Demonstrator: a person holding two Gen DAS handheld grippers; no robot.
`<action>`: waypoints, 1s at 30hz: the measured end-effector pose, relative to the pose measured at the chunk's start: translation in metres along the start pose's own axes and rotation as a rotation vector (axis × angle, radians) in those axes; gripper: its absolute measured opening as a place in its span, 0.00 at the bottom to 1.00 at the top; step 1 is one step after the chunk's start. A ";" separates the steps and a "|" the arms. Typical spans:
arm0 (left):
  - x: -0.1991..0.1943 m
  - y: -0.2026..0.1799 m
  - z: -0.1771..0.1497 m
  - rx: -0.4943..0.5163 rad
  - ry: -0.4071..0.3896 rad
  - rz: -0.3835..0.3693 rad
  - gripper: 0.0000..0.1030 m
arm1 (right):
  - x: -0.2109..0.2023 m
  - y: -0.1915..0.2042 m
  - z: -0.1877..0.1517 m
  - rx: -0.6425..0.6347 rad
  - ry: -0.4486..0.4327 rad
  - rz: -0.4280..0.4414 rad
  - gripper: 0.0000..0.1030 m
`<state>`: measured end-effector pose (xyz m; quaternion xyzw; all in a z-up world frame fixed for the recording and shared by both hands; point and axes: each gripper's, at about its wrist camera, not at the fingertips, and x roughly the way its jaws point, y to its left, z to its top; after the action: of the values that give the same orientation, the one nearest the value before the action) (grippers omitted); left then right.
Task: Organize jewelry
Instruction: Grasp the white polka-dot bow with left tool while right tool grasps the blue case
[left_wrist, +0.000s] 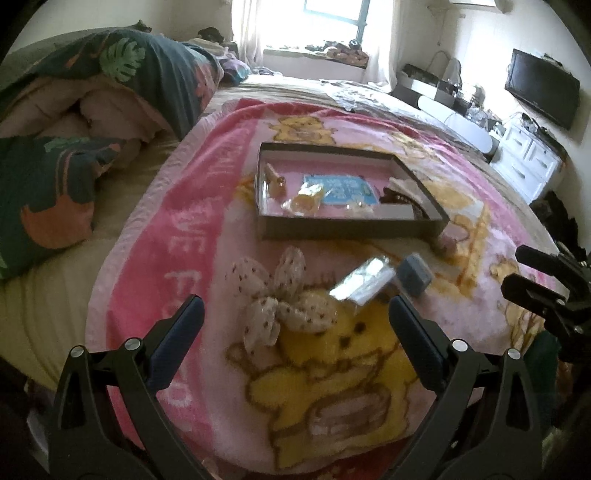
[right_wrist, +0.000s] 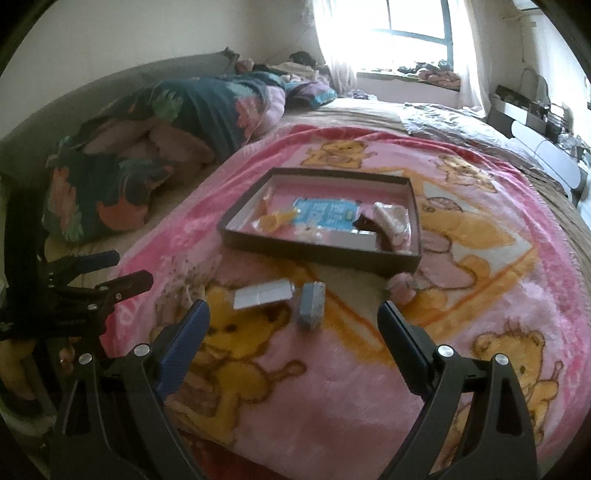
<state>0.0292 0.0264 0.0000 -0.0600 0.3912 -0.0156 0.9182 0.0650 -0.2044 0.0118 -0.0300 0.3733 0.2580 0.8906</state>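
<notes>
Both the left gripper (left_wrist: 295, 317) and the right gripper (right_wrist: 293, 321) are held with fingers spread apart, nothing between them. On the bed's pink blanket (right_wrist: 332, 387), near of the dark tray (right_wrist: 321, 258), a small blue box (right_wrist: 312, 304) and a clear packet (right_wrist: 263, 293) are seen. The box is judged light and stiff, best pinched across its narrow sides; the packet looks slippery and thin.

a shallow dark tray (right_wrist: 317, 254) is laid open on the pink blanket, with a blue card (right_wrist: 327, 214) and small trinkets inside. a grey-blue box (right_wrist: 312, 304), a clear packet (right_wrist: 262, 293) and a dotted bow (left_wrist: 280, 295) are left lying near it.
</notes>
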 end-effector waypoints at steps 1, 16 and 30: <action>0.001 0.000 -0.003 0.001 0.006 0.001 0.91 | 0.003 0.001 -0.002 -0.002 0.008 0.003 0.89; 0.051 0.017 -0.017 -0.018 0.092 0.023 0.91 | 0.076 -0.003 -0.017 0.007 0.102 -0.043 0.77; 0.096 0.026 -0.012 -0.067 0.156 0.002 0.64 | 0.122 -0.022 -0.013 0.079 0.168 -0.022 0.24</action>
<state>0.0867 0.0441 -0.0802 -0.0888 0.4617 -0.0065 0.8825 0.1389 -0.1731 -0.0837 -0.0205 0.4562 0.2298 0.8595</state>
